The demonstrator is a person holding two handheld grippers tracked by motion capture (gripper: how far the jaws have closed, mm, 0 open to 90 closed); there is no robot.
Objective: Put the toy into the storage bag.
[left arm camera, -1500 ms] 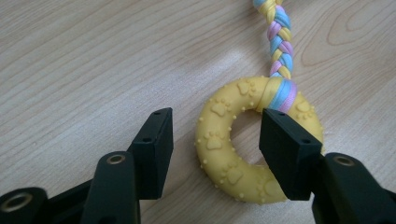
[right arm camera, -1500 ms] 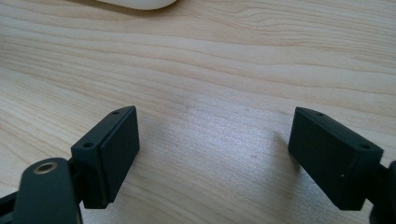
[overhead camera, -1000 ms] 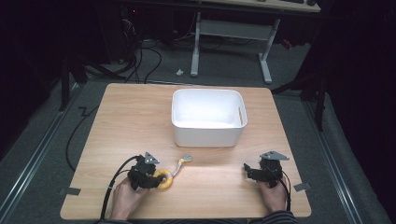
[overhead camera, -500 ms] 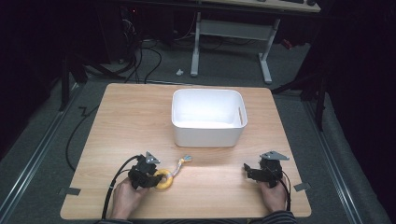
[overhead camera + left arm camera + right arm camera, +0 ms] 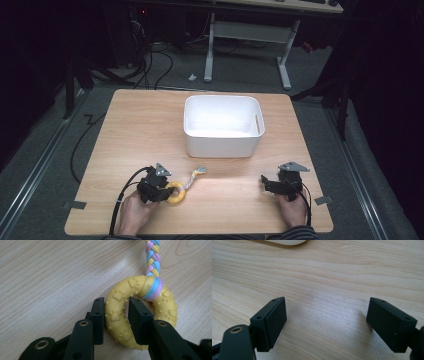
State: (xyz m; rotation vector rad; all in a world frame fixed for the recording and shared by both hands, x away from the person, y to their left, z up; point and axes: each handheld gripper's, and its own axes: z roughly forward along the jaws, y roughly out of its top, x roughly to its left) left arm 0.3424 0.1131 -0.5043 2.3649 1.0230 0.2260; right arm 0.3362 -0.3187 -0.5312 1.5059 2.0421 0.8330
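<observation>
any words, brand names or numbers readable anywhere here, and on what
None can be read.
Yellow ring toy: raised paw prints and dots only, no letters.
Braided rope: plain coloured strands.
White bin: no label visible.
Left gripper and right gripper: black fingers show screw holes, no markings.

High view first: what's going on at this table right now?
A person works two handheld grippers at a wooden table. The left gripper has just closed its jaws on the yellow ring of a dog toy, one jaw outside the ring and one through its hole; the toy's braided rope trails away on the wood. The right gripper rests open over bare table. A white bin stands farther back.
</observation>
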